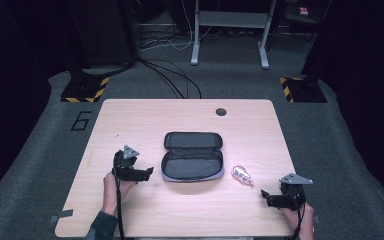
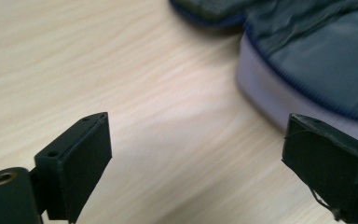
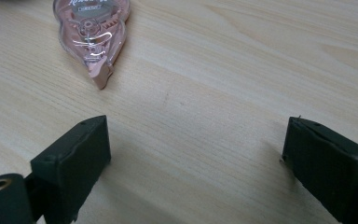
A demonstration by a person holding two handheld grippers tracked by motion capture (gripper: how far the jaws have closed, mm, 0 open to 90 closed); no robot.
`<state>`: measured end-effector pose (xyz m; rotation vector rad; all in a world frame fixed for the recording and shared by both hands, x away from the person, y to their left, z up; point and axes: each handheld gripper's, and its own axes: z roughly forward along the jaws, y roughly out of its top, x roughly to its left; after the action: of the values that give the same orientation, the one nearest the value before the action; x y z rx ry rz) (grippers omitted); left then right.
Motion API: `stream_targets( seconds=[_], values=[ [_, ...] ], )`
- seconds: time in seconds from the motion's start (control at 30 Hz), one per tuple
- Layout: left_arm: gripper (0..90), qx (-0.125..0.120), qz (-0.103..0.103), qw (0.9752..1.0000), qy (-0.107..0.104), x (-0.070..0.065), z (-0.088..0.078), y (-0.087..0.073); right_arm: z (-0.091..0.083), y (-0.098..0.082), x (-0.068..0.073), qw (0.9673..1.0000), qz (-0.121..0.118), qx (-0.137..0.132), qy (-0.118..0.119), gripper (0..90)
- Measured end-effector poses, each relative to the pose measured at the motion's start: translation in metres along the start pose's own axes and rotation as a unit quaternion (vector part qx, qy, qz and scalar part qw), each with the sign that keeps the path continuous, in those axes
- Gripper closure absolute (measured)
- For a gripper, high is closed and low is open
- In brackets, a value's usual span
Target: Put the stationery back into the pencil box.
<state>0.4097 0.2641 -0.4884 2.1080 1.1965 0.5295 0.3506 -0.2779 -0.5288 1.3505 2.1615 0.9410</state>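
A dark pencil case (image 1: 192,155) lies unzipped and spread flat in the middle of the table, its grey lining up. My left gripper (image 1: 150,173) rests just left of the case, jaws open and empty; its own view has the case's pale rim (image 2: 261,93) close ahead on the right. A pink clear correction-tape dispenser (image 1: 242,175) lies right of the case. My right gripper (image 1: 264,195) sits near the front right of the table, open and empty, with the dispenser (image 3: 93,32) a short way ahead of its left jaw.
The wooden table (image 1: 145,120) has a round cable hole (image 1: 221,111) at its back edge. Behind the table stand a white desk frame (image 1: 230,30), floor cables (image 1: 172,75) and two stands with yellow-black striped bases (image 1: 85,90).
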Motion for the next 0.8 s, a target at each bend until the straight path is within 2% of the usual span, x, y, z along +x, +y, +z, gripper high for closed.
stream_targets(
  seconds=[0.1, 0.13, 0.2, 0.27, 0.3, 0.4, 0.47, 0.53, 0.57, 0.67, 0.7, 0.8],
  values=[
    [5.9, -0.002, -0.017, 0.9998, 0.014, 0.002, 0.002, -0.013, 0.0, 0.0, 0.0, 1.0, 0.0, 0.001, -0.001, 6.4],
    [5.9, -0.001, -0.016, 0.9998, 0.013, 0.003, 0.002, -0.016, 0.0, 0.0, 0.0, 1.0, 0.001, 0.001, -0.001, 6.3],
    [6.1, 0.005, -0.016, 0.9995, 0.025, 0.004, 0.003, -0.023, 0.001, 0.0, 0.0, 1.0, -0.002, 0.0, -0.001, 5.7],
    [6.1, 0.012, -0.016, 0.9995, 0.023, 0.003, 0.006, -0.029, 0.001, 0.001, 0.0, 1.0, 0.001, 0.001, -0.005, 3.7],
    [6.0, 0.015, -0.01, 0.9994, 0.029, 0.002, 0.008, -0.031, 0.001, 0.001, 0.0, 1.0, -0.001, 0.004, -0.008, 2.4],
    [5.3, 0.028, 0.002, 0.9992, 0.028, 0.001, 0.012, -0.035, 0.002, 0.001, 0.0, 0.9999, 0.002, 0.005, -0.011, 1.7],
    [4.4, 0.024, 0.0, 0.9995, 0.02, 0.002, 0.011, -0.036, 0.002, 0.002, 0.0, 0.9999, 0.011, 0.006, -0.007, 1.6],
    [4.4, 0.011, -0.013, 0.9996, 0.022, 0.002, 0.011, -0.04, 0.002, 0.002, 0.0, 0.9999, 0.01, 0.008, -0.007, 1.7],
    [4.4, 0.007, -0.018, 0.9997, 0.013, 0.002, 0.011, -0.042, 0.002, 0.002, 0.0, 0.9999, 0.011, 0.008, -0.009, 1.6],
    [3.8, -0.015, -0.023, 0.9996, 0.01, 0.002, 0.01, -0.049, 0.003, 0.002, -0.001, 0.9999, 0.009, 0.008, -0.009, 0.9],
    [3.8, -0.014, -0.022, 0.9996, 0.011, 0.002, 0.01, -0.049, 0.003, 0.003, -0.002, 0.9999, 0.002, 0.008, -0.008, 0.5],
    [3.8, -0.013, -0.023, 0.9996, 0.013, 0.002, 0.009, -0.049, 0.004, 0.005, -0.003, 0.9997, 0.004, 0.021, -0.009, 0.0]
  ],
)
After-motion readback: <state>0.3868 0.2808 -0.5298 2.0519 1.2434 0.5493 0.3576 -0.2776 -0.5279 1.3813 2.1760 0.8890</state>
